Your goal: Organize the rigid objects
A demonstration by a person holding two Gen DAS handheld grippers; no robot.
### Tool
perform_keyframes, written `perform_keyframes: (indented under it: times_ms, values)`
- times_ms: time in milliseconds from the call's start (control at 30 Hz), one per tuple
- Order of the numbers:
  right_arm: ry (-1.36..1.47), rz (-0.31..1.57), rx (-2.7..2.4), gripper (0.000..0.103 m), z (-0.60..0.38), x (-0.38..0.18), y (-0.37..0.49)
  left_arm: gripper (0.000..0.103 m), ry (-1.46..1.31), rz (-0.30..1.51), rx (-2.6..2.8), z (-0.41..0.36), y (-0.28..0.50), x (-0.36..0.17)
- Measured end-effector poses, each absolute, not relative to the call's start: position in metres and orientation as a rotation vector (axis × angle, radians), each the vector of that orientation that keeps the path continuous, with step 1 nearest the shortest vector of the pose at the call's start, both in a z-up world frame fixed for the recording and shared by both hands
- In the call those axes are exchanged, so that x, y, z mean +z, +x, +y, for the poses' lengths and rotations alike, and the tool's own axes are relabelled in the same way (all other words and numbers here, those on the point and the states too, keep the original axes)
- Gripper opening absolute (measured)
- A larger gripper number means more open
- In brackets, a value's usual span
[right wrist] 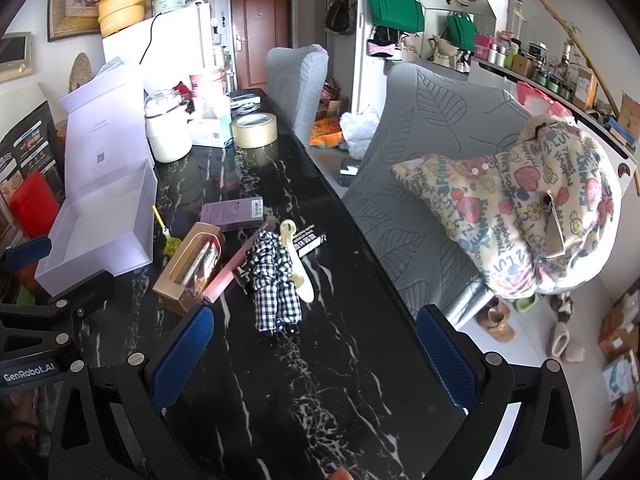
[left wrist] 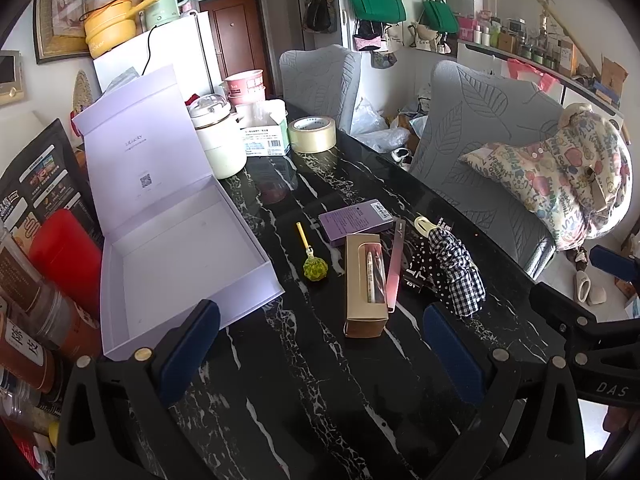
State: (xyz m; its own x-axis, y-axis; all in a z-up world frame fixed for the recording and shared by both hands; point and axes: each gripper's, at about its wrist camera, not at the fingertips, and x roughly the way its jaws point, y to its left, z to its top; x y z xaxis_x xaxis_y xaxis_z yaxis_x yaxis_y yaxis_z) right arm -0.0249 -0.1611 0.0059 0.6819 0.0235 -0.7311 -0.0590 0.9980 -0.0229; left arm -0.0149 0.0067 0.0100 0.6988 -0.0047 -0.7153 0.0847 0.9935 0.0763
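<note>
An open, empty lilac gift box (left wrist: 180,256) (right wrist: 100,224) sits at the left of the black marble table (left wrist: 320,380) (right wrist: 320,360). Beside it lie a gold window box (left wrist: 366,288) (right wrist: 188,268), a purple box (left wrist: 354,220) (right wrist: 232,212), a pink flat bar (left wrist: 394,272) (right wrist: 236,268), a yellow stick with a green ball (left wrist: 314,266) (right wrist: 170,240), a cream hair clip (right wrist: 296,264) (left wrist: 422,224) and a checked scrunchie (left wrist: 460,276) (right wrist: 274,280). My left gripper (left wrist: 320,344) is open and empty above the table, near the gold box. My right gripper (right wrist: 316,344) is open and empty, just short of the scrunchie.
A tape roll (left wrist: 312,134) (right wrist: 254,130), a white pot (left wrist: 218,140) and a tissue box (left wrist: 266,136) stand at the table's far end. Two grey chairs (left wrist: 480,152) (right wrist: 420,152) line the right side, one with a patterned cushion (right wrist: 540,208). Jars (left wrist: 24,320) crowd the left edge.
</note>
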Motion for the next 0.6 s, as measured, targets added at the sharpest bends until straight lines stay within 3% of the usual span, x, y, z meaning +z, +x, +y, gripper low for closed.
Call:
perform_keyframes:
  times_ms: [600]
  values:
    - [-0.050,0.815,0.057,0.103,-0.1598,0.0083,-0.0269,0.103,0.102,0.788,-0.041,0.0087,-0.0180,0.0170]
